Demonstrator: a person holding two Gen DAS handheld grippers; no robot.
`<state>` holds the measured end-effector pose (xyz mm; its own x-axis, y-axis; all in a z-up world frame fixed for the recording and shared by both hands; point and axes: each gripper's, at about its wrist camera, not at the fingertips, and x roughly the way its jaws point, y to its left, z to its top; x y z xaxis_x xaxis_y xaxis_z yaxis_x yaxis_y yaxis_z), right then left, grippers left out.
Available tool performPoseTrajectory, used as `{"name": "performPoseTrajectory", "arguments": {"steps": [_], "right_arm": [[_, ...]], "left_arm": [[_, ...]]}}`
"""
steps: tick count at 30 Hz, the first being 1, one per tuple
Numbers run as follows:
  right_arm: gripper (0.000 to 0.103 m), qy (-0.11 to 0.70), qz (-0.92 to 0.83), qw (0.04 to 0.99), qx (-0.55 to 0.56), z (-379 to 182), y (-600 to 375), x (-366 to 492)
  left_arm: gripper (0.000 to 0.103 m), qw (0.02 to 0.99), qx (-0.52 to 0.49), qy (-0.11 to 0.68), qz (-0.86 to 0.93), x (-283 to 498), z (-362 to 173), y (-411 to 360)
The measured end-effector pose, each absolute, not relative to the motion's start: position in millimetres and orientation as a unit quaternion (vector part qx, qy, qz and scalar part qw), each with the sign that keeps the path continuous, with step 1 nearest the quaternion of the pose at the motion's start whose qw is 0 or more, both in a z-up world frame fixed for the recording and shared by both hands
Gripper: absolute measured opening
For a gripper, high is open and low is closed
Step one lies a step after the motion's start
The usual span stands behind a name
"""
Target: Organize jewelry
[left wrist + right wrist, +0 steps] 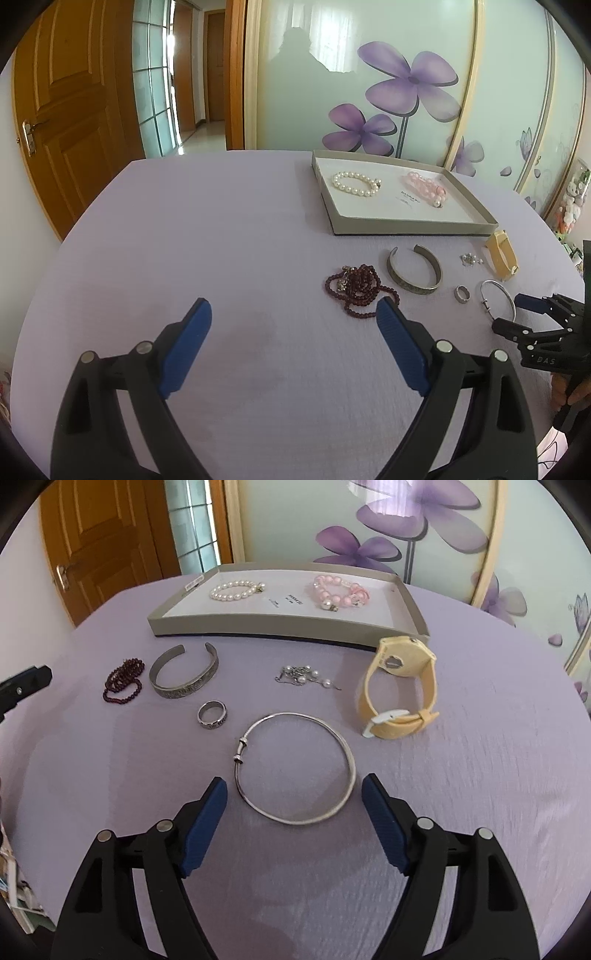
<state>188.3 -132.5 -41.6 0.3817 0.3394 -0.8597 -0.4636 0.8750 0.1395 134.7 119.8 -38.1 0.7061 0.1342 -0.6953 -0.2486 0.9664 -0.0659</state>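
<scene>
Silver bangle [295, 768] lies flat on the cloth just ahead of the right gripper [294, 797], whose released jaws straddle it empty, likely lining up a pinch on its rim. Beyond, the tray [258, 626] waits; the left gripper [294, 317] hangs released too.

Honestly a fair bit is hard to make out here. The print on the white floor of the tray [413, 602] is way too small to read from either side. That little silver tangle with pearls [306, 675] could be earrings or a chain, can't tell, and from the left wrist view it's just specks. The engraving on the ring [213, 715] is unreadable too. The yellow watch [501, 258] shows only its strap in the left view, and its face points away in the right view. The left gripper [22, 688] is cut off by the frame edge there, just one dark tip showing.
</scene>
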Motion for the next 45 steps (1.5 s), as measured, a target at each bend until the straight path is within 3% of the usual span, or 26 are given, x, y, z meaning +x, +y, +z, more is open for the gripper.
{"name": "performPoseTrajectory", "arguments": {"steps": [9,18,20,21,38,45], "right_arm": [[0.077,0.499,0.243,0.829,-0.064,-42.8,-123.3,197.2],[0.085,0.503,0.245,0.826,-0.066,-43.7,-116.2,205.0],[0.083,0.500,0.247,0.827,-0.067,-43.9,-115.3,205.5],[0.073,0.495,0.249,0.830,-0.067,-43.2,-115.7,204.2],[0.072,0.483,0.254,0.837,-0.052,-28.8,-133.7,195.0],[0.073,0.485,0.257,0.835,-0.034,-25.3,-144.0,195.7]], "left_arm": [[0.091,0.918,-0.072,0.376,0.100,136.7,-43.6,117.6],[0.091,0.918,-0.068,0.381,0.093,138.9,-45.5,113.3],[0.091,0.918,-0.068,0.381,0.090,139.1,-45.7,112.6],[0.091,0.918,-0.068,0.382,0.089,139.5,-45.8,112.5],[0.090,0.912,-0.058,0.401,0.059,163.3,-56.4,92.2],[0.081,0.902,-0.006,0.430,0.042,189.2,-69.3,73.8]]}}
